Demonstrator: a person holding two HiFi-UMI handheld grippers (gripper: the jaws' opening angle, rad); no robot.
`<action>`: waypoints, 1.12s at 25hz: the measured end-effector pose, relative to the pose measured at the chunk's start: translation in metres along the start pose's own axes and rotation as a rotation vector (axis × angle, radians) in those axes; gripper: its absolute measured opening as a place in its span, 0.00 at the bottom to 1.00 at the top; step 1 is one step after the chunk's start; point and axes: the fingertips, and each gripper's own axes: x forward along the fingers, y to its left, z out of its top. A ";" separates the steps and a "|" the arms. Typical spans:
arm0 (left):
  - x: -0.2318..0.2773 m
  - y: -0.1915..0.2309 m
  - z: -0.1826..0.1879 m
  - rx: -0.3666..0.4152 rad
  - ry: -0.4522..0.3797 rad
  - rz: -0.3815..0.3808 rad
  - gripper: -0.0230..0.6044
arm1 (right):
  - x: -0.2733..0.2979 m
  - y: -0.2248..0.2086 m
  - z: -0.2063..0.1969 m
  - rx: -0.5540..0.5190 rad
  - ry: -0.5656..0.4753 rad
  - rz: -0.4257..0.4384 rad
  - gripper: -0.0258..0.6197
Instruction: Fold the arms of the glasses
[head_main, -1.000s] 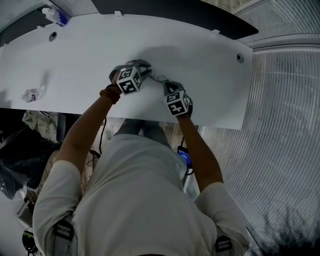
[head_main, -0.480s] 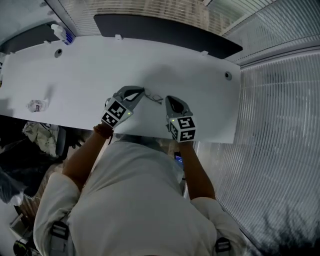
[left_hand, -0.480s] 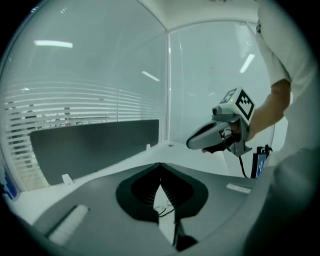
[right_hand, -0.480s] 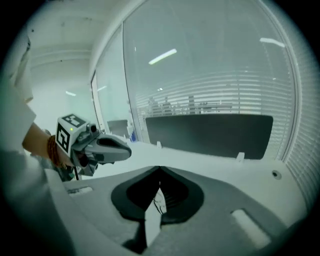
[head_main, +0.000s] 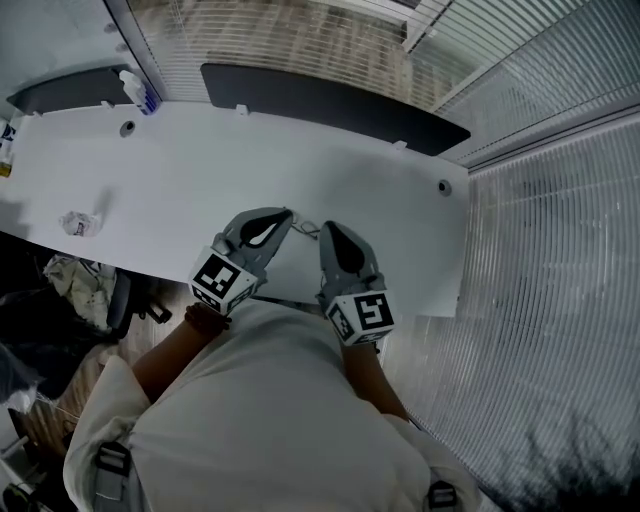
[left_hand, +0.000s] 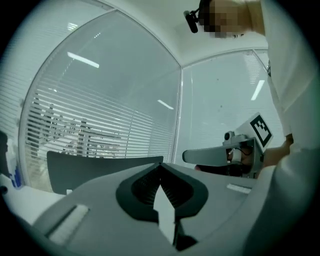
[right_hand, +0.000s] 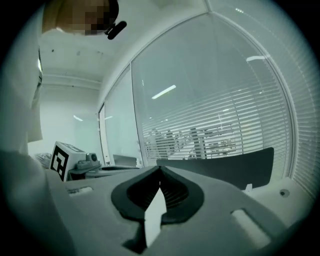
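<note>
Both grippers are held up off the white table (head_main: 180, 190), over its near edge and close in front of the person's chest, side by side w/ a small gap between them. Both point about level toward the table's far edge, where a dark panel (head_main: 330, 100) runs along it.

L arm: the elbow is bent and the forearm (head_main: 185, 345) comes up from the table's near-left side. The left gripper (head_main: 289, 214) angles slightly inward, and its marker cube (head_main: 222, 281) sits nearest the body. In the left gripper view the jaws meet tip to tip, fully closed, w/ nothing between them.

R arm: it is tucked tight against the torso, so little of the forearm shows. The right gripper (head_main: 326, 229) has its own cube (head_main: 362, 315) just above the shirt. In the right gripper view the jaws are also pressed together and hold nothing.

The glasses (head_main: 308, 229) lie on the table near its near edge. In the head view they show in the gap between the two gripper tips, w/ neither gripper touching them. They are too small to tell whether the arms are folded.

Elsewhere, a crumpled clear wrapper (head_main: 78, 222) lies on the table's left part, and a bottle (head_main: 136, 90) stands at its far-left corner. Glass w/ blinds runs beyond the table's far edge and right end.
</note>
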 end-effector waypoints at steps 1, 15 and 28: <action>0.001 -0.002 0.004 0.005 -0.015 0.007 0.04 | 0.000 0.002 0.003 0.002 -0.011 0.004 0.04; 0.008 -0.012 0.008 0.014 -0.035 0.004 0.04 | -0.006 -0.006 0.009 -0.018 -0.054 -0.007 0.04; 0.012 -0.015 0.009 0.010 -0.029 0.014 0.04 | -0.011 -0.012 0.013 -0.026 -0.066 -0.016 0.04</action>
